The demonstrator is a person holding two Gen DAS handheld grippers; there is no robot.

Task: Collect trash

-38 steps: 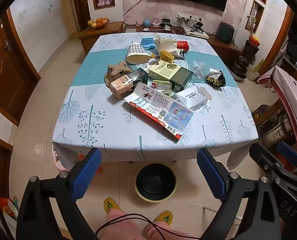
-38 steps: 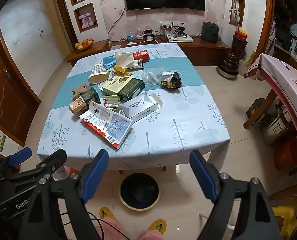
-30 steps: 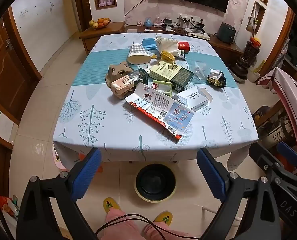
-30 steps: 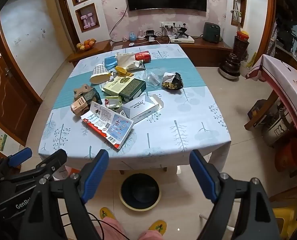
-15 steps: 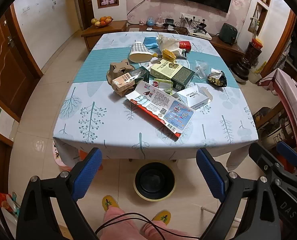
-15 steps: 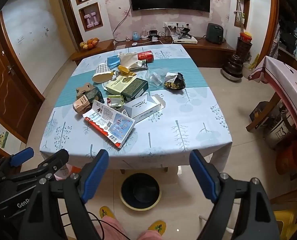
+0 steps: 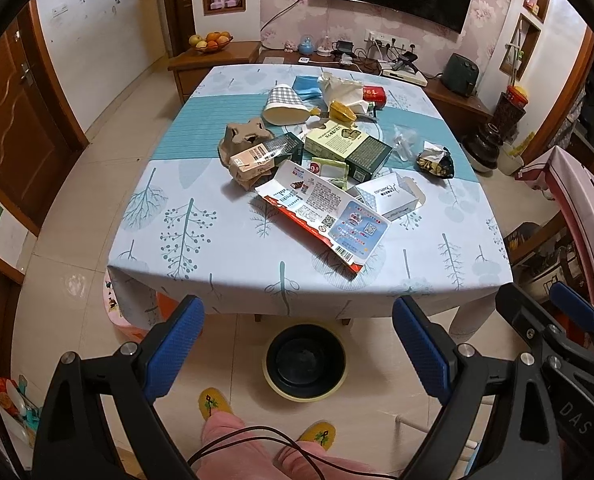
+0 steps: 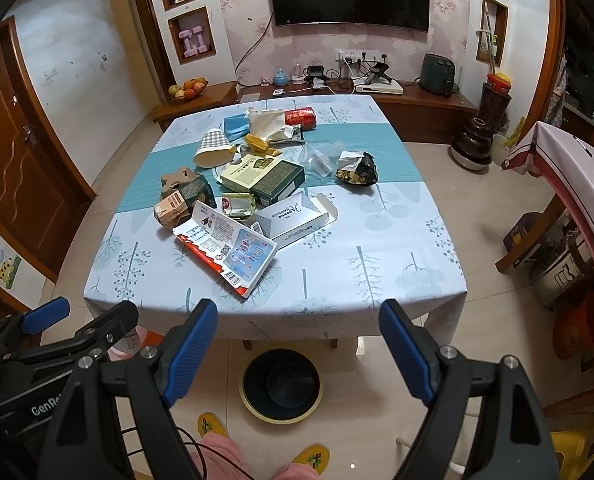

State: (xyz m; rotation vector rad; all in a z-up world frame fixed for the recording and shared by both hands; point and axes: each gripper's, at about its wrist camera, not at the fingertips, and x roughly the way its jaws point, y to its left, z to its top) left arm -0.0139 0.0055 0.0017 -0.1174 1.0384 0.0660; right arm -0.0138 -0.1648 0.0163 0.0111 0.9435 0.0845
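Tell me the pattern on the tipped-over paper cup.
Grey-and-white checks on the paper cup, clearest in the left wrist view.

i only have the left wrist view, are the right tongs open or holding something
observer: the right tongs are open with nothing between them, short of the near edge of the table.
operator: anything on the floor on the right side i can't see
observer: a yellow stool stands at the lower right, beyond the right finger.
operator: is the red thing at the far end a can
observer: yes, a red can lying on its side next to the white bag.
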